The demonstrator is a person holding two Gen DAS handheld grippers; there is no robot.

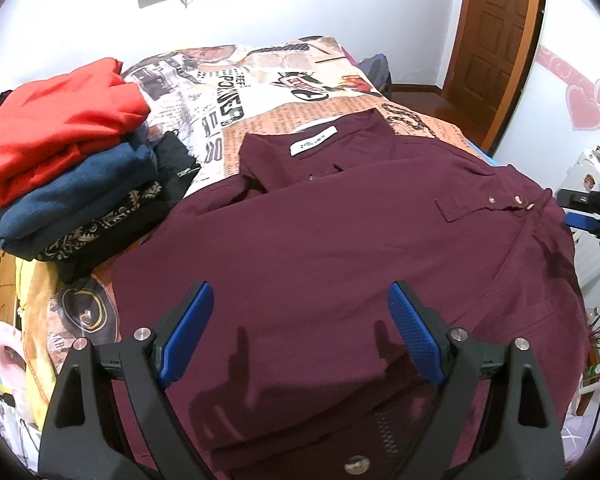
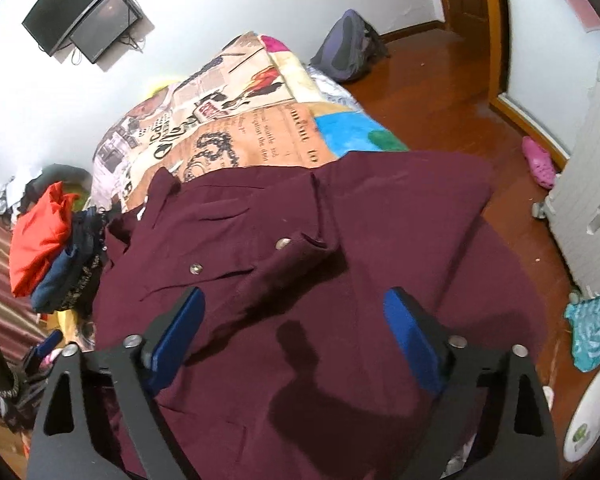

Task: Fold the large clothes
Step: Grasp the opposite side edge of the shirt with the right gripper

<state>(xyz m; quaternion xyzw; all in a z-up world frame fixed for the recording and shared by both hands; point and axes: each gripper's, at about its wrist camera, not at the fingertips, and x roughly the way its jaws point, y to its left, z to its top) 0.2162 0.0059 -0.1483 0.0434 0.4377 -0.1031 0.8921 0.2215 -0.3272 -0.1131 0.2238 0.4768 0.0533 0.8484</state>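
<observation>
A large maroon button shirt (image 1: 340, 240) lies spread on the bed, collar and white label at the far side, one side folded over the middle. It also shows in the right wrist view (image 2: 300, 240), where its right part hangs over the bed edge. My left gripper (image 1: 300, 300) is open and empty, hovering just above the shirt's near part. My right gripper (image 2: 292, 304) is open and empty above the shirt near its cuff with snap buttons. The right gripper's body shows at the right edge of the left wrist view (image 1: 592, 208).
A stack of folded clothes (image 1: 60, 160), red on top, then blue and black patterned, sits on the left of the bed. The printed bedspread (image 1: 240, 100) stretches to the wall. A backpack (image 2: 348, 48), a pink slipper (image 2: 538, 162) and wooden floor lie right of the bed.
</observation>
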